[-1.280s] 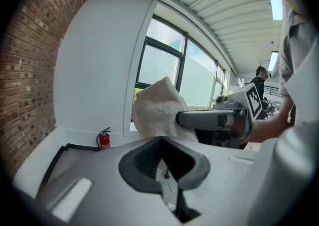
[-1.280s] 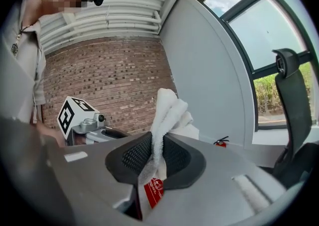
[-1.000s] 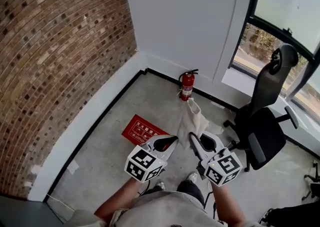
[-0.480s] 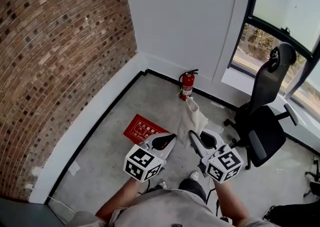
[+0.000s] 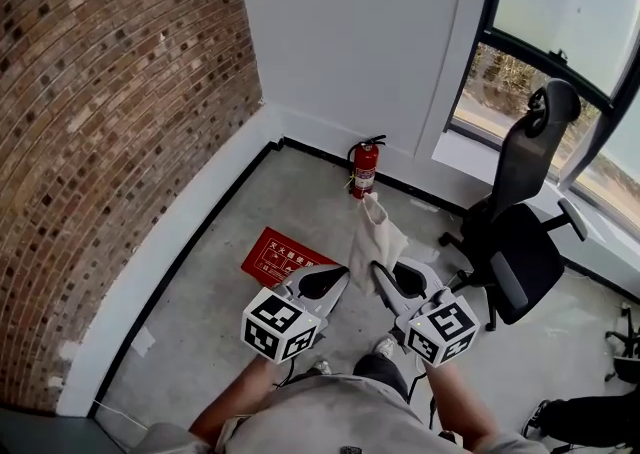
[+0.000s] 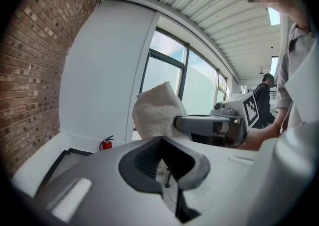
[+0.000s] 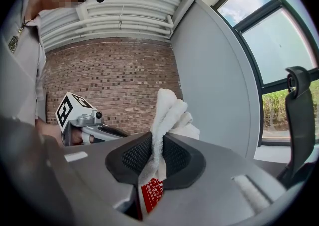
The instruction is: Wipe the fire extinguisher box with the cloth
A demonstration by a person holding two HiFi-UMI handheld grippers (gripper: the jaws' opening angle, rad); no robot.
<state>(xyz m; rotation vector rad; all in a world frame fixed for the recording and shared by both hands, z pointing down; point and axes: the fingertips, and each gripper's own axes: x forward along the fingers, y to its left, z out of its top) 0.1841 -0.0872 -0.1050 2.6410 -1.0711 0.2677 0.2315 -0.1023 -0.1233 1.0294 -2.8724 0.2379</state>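
**Cloth pinched in the right tool, box flat on the floor below**

Head view: the person holds both tools out in front, over a grey floor (image 5: pixel 240 212). The right tool (image 5: pixel 378 270) pinches the lower part of a pale cloth (image 5: pixel 375 237), which stands up above its tip. The left tool (image 5: pixel 338 277) lies just beside it, tips pressed together. The red fire extinguisher box (image 5: pixel 275 254) lies flat on the floor, partly under the left tool. A fire extinguisher (image 5: pixel 365 170) stands by the far white wall, and an office chair (image 5: pixel 520 252) is at the right.

Left gripper view: the left tool (image 6: pixel 160 141) has its jaws together with nothing between them. Beyond it, the right tool (image 6: pixel 179 122) grips the cloth (image 6: pixel 154 110) from the side.

Right gripper view: the right tool (image 7: pixel 160 143) is closed on the cloth (image 7: pixel 167 110), a fold running down between the dark pads. The red box (image 7: pixel 153 192) shows through the gap below.
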